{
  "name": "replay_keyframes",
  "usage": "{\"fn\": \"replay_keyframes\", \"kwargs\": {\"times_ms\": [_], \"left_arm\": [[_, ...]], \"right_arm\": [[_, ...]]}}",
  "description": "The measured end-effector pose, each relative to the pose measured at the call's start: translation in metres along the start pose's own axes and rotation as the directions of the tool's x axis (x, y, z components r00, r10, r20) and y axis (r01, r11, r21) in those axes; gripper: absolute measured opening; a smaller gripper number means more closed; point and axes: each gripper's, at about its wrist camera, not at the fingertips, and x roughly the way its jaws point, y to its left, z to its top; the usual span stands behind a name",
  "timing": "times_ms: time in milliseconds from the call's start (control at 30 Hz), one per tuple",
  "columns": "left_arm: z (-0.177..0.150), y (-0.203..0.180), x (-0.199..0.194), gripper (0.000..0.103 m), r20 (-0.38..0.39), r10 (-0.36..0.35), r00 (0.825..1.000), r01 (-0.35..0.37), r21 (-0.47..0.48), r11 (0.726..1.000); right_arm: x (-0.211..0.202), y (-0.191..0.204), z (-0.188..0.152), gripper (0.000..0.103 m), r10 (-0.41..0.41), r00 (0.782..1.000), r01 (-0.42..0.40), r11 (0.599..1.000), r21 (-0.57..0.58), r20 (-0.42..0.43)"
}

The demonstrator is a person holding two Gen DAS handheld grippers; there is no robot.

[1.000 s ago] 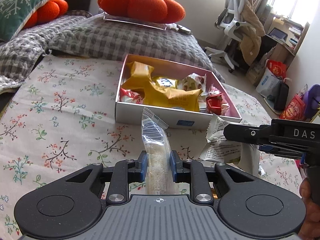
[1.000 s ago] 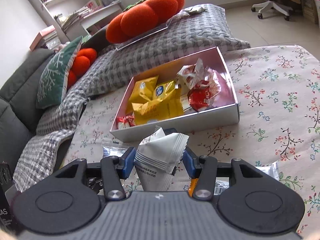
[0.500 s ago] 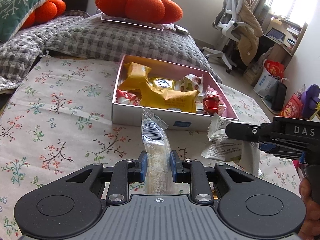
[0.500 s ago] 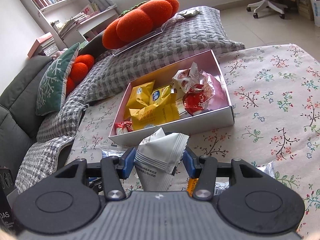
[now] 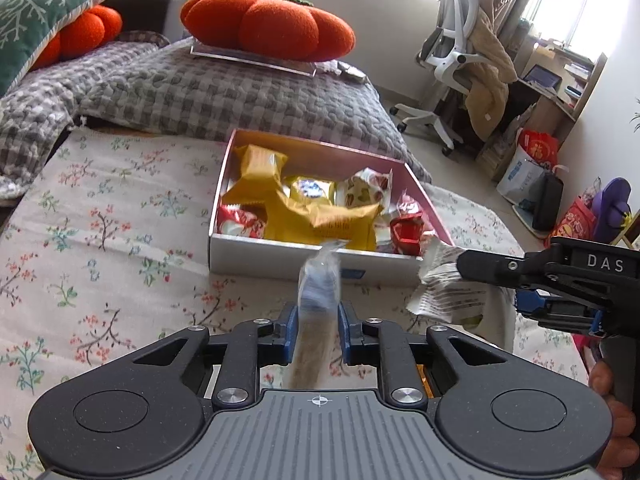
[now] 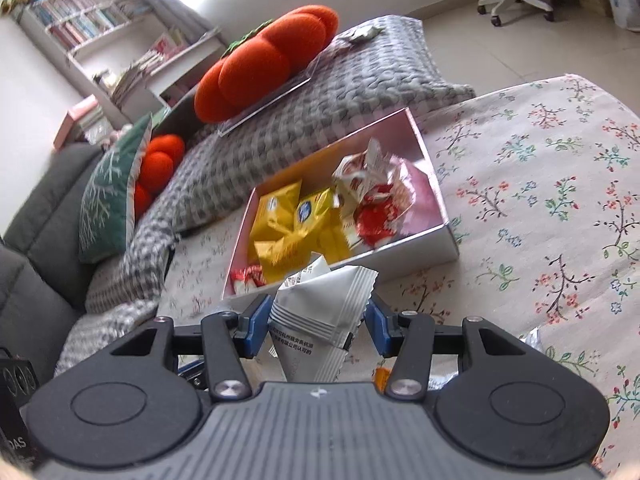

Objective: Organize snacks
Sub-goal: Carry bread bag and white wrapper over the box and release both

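My left gripper [image 5: 318, 332] is shut on a clear snack packet [image 5: 318, 292] with a barcode, held above the floral cloth just short of the box's near wall. My right gripper [image 6: 318, 320] is shut on a white snack packet [image 6: 324, 312], also seen in the left wrist view [image 5: 444, 288] at the box's near right corner. The open pink box [image 5: 280, 258] holds yellow packets [image 5: 320, 220] and red-and-white candies [image 5: 406, 228]; it also shows in the right wrist view [image 6: 420, 248].
A floral cloth [image 5: 100, 232] covers the table. A grey checked blanket [image 5: 220, 92] and an orange pumpkin cushion [image 5: 268, 26] lie behind the box. Loose wrappers [image 6: 532, 338] lie on the cloth by the right gripper. An office chair [image 5: 460, 60] stands far right.
Both grippers have risen and moved toward the box with their packets. The clear packet in the left gripper now looks blurred and tilted toward the box.
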Motion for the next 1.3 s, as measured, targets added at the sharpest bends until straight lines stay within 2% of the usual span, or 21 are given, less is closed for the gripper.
{"fn": "replay_keyframes", "kwargs": {"times_ms": [133, 367, 467, 533, 600, 700, 800, 867, 900, 933, 1033, 1300], "left_arm": [[0.004, -0.002, 0.004, 0.017, -0.003, -0.020, 1.000, 0.020, -0.007, 1.000], [0.000, 0.002, 0.014, 0.017, -0.052, 0.014, 0.999, -0.014, -0.001, 1.000], [-0.004, 0.012, 0.027, 0.031, -0.092, 0.064, 0.994, -0.066, -0.021, 0.998], [-0.006, 0.013, 0.038, 0.061, -0.115, 0.061, 0.992, -0.064, -0.022, 0.998], [-0.006, 0.008, 0.047, 0.074, -0.113, 0.035, 0.993, -0.037, -0.011, 0.999], [-0.004, -0.003, 0.062, 0.081, -0.082, 0.062, 0.995, -0.060, 0.035, 0.998], [-0.007, -0.008, 0.079, 0.077, -0.084, 0.129, 0.988, -0.121, 0.101, 0.988], [-0.010, -0.002, 0.084, 0.057, -0.107, 0.144, 0.984, -0.134, 0.099, 0.986], [-0.010, 0.001, 0.080, 0.045, -0.093, 0.144, 0.985, -0.136, 0.095, 0.986], [-0.008, 0.003, 0.077, 0.034, -0.097, 0.127, 0.987, -0.119, 0.081, 0.990], [-0.001, 0.007, 0.066, 0.022, -0.081, 0.094, 0.992, -0.091, 0.038, 0.995], [0.023, -0.001, 0.041, 0.019, -0.032, -0.003, 0.999, 0.004, 0.013, 1.000]], "right_arm": [[-0.005, -0.010, 0.009, 0.047, 0.015, 1.000, -0.016, 0.998, 0.052, 0.020], [-0.013, -0.019, 0.015, 0.047, 0.012, 0.999, -0.016, 0.996, 0.084, 0.052], [-0.014, -0.019, 0.015, 0.047, 0.012, 0.998, -0.017, 0.996, 0.082, 0.056], [-0.013, -0.019, 0.016, 0.047, 0.009, 0.998, -0.013, 0.997, 0.075, 0.054], [-0.012, -0.018, 0.015, 0.047, 0.003, 0.999, -0.006, 0.997, 0.071, 0.053], [-0.011, -0.018, 0.016, 0.047, 0.003, 0.999, -0.007, 0.997, 0.073, 0.050], [-0.011, -0.018, 0.016, 0.047, -0.008, 0.999, 0.005, 0.998, 0.064, 0.053], [-0.012, -0.020, 0.017, 0.047, -0.017, 0.998, 0.013, 0.998, 0.069, 0.054], [-0.012, -0.022, 0.017, 0.047, -0.021, 0.998, 0.016, 0.997, 0.073, 0.056], [-0.012, -0.023, 0.017, 0.047, -0.022, 0.998, 0.018, 0.997, 0.076, 0.057], [-0.013, -0.024, 0.019, 0.047, -0.016, 0.998, 0.011, 0.997, 0.082, 0.063], [-0.006, -0.030, 0.026, 0.047, -0.005, 0.999, -0.001, 0.994, 0.110, 0.053]]}}
